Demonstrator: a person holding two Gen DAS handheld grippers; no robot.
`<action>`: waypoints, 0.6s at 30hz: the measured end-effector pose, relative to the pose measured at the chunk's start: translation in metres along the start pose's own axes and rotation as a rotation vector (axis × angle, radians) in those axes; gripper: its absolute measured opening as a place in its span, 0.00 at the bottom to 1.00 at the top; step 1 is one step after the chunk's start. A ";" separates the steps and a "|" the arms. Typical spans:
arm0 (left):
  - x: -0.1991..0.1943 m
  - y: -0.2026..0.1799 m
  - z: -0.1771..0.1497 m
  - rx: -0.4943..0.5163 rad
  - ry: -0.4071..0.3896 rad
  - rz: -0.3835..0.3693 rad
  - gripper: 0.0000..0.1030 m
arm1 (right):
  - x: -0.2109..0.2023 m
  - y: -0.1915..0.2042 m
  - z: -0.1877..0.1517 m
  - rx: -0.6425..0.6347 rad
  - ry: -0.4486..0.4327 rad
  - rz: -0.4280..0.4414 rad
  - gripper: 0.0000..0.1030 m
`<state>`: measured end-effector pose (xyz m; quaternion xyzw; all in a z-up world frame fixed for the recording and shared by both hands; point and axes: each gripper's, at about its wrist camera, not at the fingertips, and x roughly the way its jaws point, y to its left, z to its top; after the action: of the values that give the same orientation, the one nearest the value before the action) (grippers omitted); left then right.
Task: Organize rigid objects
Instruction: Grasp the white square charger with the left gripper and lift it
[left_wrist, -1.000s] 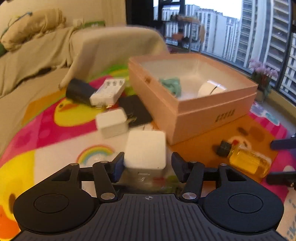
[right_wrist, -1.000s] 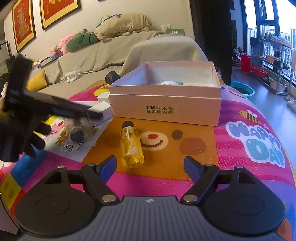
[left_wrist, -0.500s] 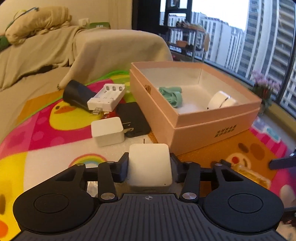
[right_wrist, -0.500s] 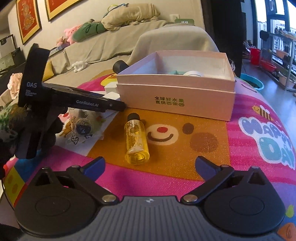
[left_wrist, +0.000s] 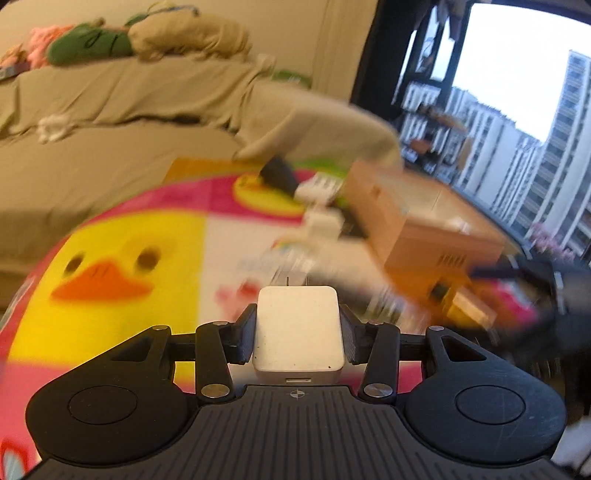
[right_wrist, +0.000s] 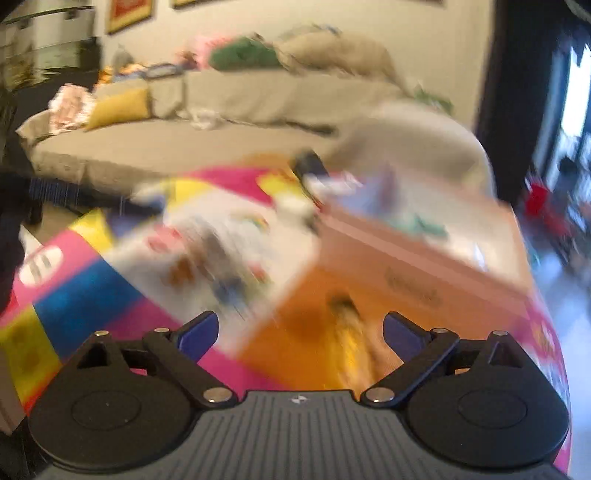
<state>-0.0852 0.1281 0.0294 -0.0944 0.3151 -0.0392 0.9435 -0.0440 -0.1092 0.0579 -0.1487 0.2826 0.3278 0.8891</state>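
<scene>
My left gripper (left_wrist: 297, 332) is shut on a white square charger (left_wrist: 297, 330), its pads pressed against both sides, lifted above the mat. The open pink cardboard box (left_wrist: 436, 236) lies to the right and farther off. In the right wrist view my right gripper (right_wrist: 300, 334) has wide jaws that are closing, with nothing pressed between them. A blurred yellow bottle with a black cap (right_wrist: 351, 332) lies on the orange patch of the mat just beyond and between the fingertips. The pink box (right_wrist: 424, 258) sits behind it to the right.
Both views are motion-blurred. A colourful play mat (left_wrist: 129, 258) covers the surface. A smaller white charger (left_wrist: 323, 223), a white battery holder (left_wrist: 319, 188) and a black item (left_wrist: 279, 173) lie left of the box. A beige sofa (right_wrist: 184, 140) runs behind.
The left gripper closed on the white charger and has carried it up and leftward, rolling. The right gripper widened, then swung and rolled; the bottle now lies nearer its fingertips.
</scene>
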 end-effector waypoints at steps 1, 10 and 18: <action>0.000 0.002 -0.006 0.000 0.020 0.018 0.48 | 0.012 0.007 0.008 -0.012 0.011 0.032 0.83; -0.004 0.003 -0.028 0.038 0.037 0.046 0.50 | 0.082 0.025 0.039 0.010 0.151 0.122 0.32; -0.003 -0.021 -0.034 0.125 0.030 0.038 0.48 | -0.001 0.003 0.012 0.032 0.111 0.173 0.09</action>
<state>-0.1080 0.1026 0.0088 -0.0288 0.3280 -0.0425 0.9433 -0.0417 -0.1023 0.0683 -0.1274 0.3484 0.3903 0.8427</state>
